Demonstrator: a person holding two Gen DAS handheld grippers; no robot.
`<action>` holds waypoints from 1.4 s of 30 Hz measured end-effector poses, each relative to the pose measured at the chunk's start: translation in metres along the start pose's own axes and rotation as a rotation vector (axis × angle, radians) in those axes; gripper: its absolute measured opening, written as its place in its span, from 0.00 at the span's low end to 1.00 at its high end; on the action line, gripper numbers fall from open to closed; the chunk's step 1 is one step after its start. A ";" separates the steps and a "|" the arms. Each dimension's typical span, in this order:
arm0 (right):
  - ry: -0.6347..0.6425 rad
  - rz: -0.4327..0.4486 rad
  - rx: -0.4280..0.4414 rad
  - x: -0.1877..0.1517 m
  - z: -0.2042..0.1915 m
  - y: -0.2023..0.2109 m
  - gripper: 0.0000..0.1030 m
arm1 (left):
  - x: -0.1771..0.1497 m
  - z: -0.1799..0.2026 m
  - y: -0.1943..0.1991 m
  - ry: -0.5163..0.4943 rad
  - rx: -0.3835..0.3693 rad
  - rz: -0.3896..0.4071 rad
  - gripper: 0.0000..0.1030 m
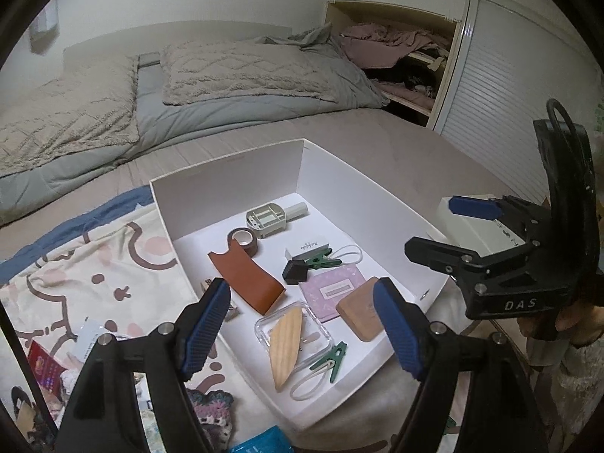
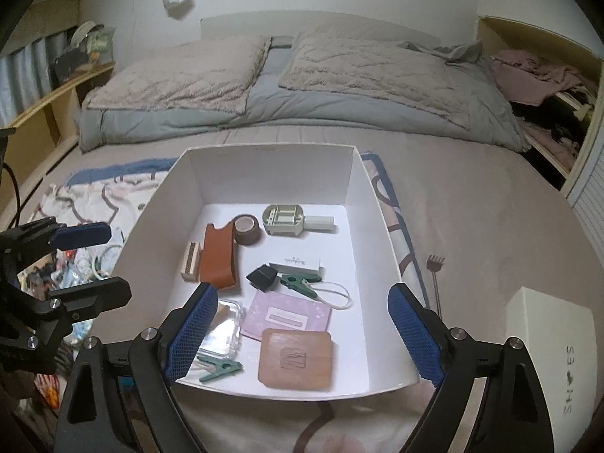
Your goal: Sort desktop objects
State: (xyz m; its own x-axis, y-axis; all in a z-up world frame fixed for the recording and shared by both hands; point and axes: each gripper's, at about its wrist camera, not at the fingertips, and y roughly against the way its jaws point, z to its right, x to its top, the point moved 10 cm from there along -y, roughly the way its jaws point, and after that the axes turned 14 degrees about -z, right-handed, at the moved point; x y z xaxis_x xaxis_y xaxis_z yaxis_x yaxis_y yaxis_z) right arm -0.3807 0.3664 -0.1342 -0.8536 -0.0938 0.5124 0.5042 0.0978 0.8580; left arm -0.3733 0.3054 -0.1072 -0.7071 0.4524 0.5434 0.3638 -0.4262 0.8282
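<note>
A white open box point(image 1: 339, 185) point(image 2: 373, 234) lies on the bed. It holds a brown leather sleeve point(image 1: 245, 281) point(image 2: 217, 256), a tape roll point(image 1: 243, 239), a grey-green plastic part point(image 2: 283, 220), a purple card point(image 2: 287, 315), a wooden coaster point(image 2: 296, 358), green clothespins point(image 1: 330, 362) and a wooden oval point(image 1: 285, 343) on a clear case. My left gripper point(image 1: 302, 328) point(image 2: 94, 264) hovers open over the box's near left corner, holding nothing. My right gripper point(image 2: 304, 334) point(image 1: 453, 228) hangs open above the box's near edge, also with nothing in it.
A patterned blanket point(image 1: 94, 283) under the box carries loose clutter at its left, including a red packet point(image 1: 43, 368). Right of the box lie a white shoebox point(image 2: 547, 351) and a small metal rake point(image 2: 434, 279). Pillows point(image 2: 181, 75) and a duvet lie behind, with open shelves point(image 1: 407, 64) at the right.
</note>
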 end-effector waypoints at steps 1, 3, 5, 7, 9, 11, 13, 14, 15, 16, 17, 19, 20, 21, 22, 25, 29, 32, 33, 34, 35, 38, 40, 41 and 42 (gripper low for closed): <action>-0.008 0.012 -0.004 0.000 0.000 0.004 0.96 | 0.000 -0.001 0.003 0.001 0.004 0.004 0.76; -0.016 0.029 -0.008 0.001 -0.001 0.010 0.96 | 0.000 -0.003 0.010 0.004 0.012 0.011 0.76; -0.027 0.050 -0.008 0.003 -0.003 0.019 0.97 | 0.001 -0.005 0.019 0.008 0.018 0.025 0.77; -0.038 0.070 -0.011 0.004 -0.004 0.028 1.00 | 0.003 -0.008 0.030 0.017 0.021 0.047 0.82; -0.043 0.089 -0.009 0.005 -0.006 0.036 1.00 | 0.005 -0.008 0.041 0.023 0.020 0.069 0.83; -0.047 0.108 -0.014 0.006 -0.008 0.045 1.00 | 0.007 -0.009 0.051 0.030 0.019 0.085 0.85; -0.050 0.126 -0.024 0.006 -0.011 0.053 1.00 | 0.008 -0.008 0.062 0.036 0.018 0.107 0.92; -0.051 0.131 -0.024 0.006 -0.012 0.056 1.00 | 0.009 -0.008 0.066 0.036 0.021 0.115 0.93; -0.053 0.137 -0.024 0.005 -0.013 0.059 1.00 | 0.009 -0.008 0.072 0.034 0.029 0.125 0.94; -0.055 0.146 -0.024 0.005 -0.015 0.064 1.00 | 0.009 -0.008 0.076 0.032 0.037 0.130 0.97; -0.055 0.153 -0.022 0.004 -0.017 0.067 1.00 | 0.009 -0.009 0.079 0.032 0.042 0.134 0.98; -0.057 0.168 -0.024 0.003 -0.020 0.074 1.00 | 0.008 -0.010 0.089 0.032 0.051 0.148 0.99; -0.057 0.177 -0.024 0.002 -0.023 0.078 1.00 | 0.006 -0.011 0.094 0.034 0.052 0.155 0.99; -0.059 0.184 -0.025 0.001 -0.024 0.081 1.00 | 0.006 -0.012 0.097 0.037 0.054 0.160 1.00; -0.059 0.193 -0.024 0.000 -0.027 0.085 1.00 | 0.005 -0.013 0.103 0.043 0.055 0.170 1.00; -0.049 0.215 -0.030 -0.002 -0.036 0.094 1.00 | 0.003 -0.019 0.117 0.061 0.064 0.191 1.00; -0.040 0.244 -0.025 -0.003 -0.047 0.108 1.00 | -0.003 -0.027 0.134 0.078 0.087 0.210 1.00; -0.042 0.265 -0.011 -0.005 -0.054 0.118 1.00 | -0.010 -0.035 0.148 0.086 0.109 0.224 1.00; -0.043 0.270 -0.005 -0.005 -0.057 0.121 1.00 | -0.012 -0.038 0.152 0.089 0.112 0.227 1.00; -0.044 0.273 -0.001 -0.006 -0.059 0.124 1.00 | -0.015 -0.040 0.156 0.092 0.117 0.231 1.00; -0.044 0.280 0.004 -0.007 -0.062 0.128 1.00 | -0.017 -0.043 0.160 0.096 0.122 0.234 1.00; -0.042 0.291 0.010 -0.011 -0.071 0.136 1.00 | -0.028 -0.051 0.177 0.108 0.142 0.248 1.00; -0.040 0.299 0.014 -0.013 -0.076 0.141 1.00 | -0.037 -0.057 0.188 0.116 0.157 0.255 1.00; -0.037 0.302 0.017 -0.015 -0.080 0.144 1.00 | -0.040 -0.059 0.192 0.119 0.164 0.257 1.00; -0.037 0.305 0.017 -0.017 -0.083 0.147 1.00 | -0.045 -0.063 0.197 0.123 0.170 0.259 1.00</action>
State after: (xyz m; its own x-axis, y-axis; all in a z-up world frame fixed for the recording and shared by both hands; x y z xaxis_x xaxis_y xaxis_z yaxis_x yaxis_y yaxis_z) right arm -0.2812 0.3004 -0.0141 -0.6673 -0.0217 0.7445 0.7362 0.1327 0.6637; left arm -0.3078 0.1520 0.0234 -0.6418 0.2440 0.7270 0.6298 -0.3732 0.6812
